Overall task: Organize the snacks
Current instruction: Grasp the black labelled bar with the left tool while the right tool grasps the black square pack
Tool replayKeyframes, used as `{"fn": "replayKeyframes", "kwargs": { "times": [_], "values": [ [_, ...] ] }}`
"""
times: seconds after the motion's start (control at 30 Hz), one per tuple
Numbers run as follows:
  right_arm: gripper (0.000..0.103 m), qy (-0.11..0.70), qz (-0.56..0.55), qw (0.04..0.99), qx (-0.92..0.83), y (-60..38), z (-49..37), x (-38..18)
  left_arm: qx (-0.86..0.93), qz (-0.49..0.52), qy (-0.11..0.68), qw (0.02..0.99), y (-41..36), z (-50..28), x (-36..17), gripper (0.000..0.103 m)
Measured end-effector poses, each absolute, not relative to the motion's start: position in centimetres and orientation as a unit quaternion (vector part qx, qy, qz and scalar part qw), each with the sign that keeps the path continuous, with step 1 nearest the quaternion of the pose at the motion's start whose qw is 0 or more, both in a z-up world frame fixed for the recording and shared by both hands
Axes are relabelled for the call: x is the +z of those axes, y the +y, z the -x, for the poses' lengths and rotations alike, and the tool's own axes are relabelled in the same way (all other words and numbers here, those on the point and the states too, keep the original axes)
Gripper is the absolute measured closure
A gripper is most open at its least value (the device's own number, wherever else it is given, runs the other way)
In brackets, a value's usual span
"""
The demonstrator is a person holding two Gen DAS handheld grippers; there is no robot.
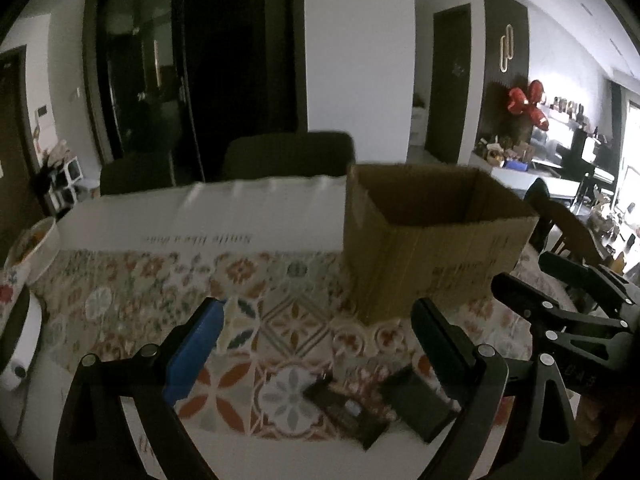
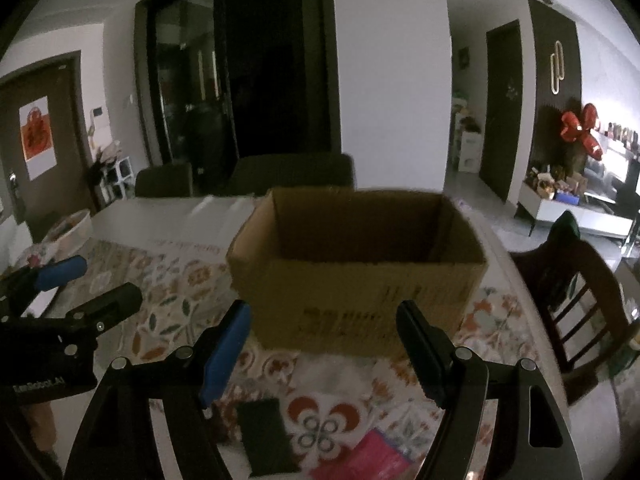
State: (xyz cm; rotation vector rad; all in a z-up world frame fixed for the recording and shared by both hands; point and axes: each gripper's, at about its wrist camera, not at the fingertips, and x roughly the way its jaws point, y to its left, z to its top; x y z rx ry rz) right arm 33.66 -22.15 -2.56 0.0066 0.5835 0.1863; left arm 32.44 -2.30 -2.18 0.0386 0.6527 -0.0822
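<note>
An open cardboard box (image 1: 436, 236) (image 2: 360, 276) stands upright on the patterned tablecloth, and what shows of its inside is bare. Two dark snack packets (image 1: 348, 412) (image 1: 416, 408) lie flat near the table's front edge. My left gripper (image 1: 320, 312) is open above them with nothing between its fingers. In the right wrist view a dark packet (image 2: 266, 436) and a pink packet (image 2: 368, 456) lie below my right gripper (image 2: 324, 316), which is open and holds nothing. Each gripper shows in the other's view, the right one (image 1: 524, 270) and the left one (image 2: 104, 280).
A floral tablecloth (image 1: 160, 292) covers the table's near half, with a white cloth (image 1: 200, 216) beyond. A round bowl (image 1: 32, 248) sits at the left edge. Dark chairs (image 1: 288, 152) stand behind the table and a wooden chair (image 2: 576, 292) to the right.
</note>
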Motion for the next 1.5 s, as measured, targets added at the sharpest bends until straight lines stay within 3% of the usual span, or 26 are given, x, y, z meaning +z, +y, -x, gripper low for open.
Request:
{"fn": "replayKeyframes", "kwargs": {
  "times": [0.6,1.1,1.4,1.5],
  "values": [
    [0.028,0.389,0.026,0.912,0.127,-19.1,-32.9,-10.3,-0.018,0.003,0.405,0.914,-0.6,-32.0,-10.3,0.008],
    [0.032,0.450,0.007,0.879,0.158,-18.4,-33.9,-15.2,-0.026,0.048,0.480,0.875,-1.8,-35.1,-14.5,0.032],
    [0.033,0.448,0.016,0.878,0.166,-17.5,-34.0,-15.8,-0.026,0.051,0.511,0.858,-2.7,-36.3,-16.2,0.032],
    [0.039,0.448,0.018,0.878,0.167,-17.2,-34.2,-16.0,-0.018,0.034,0.507,0.861,-3.0,-36.4,-16.4,0.032]
  ]
}}
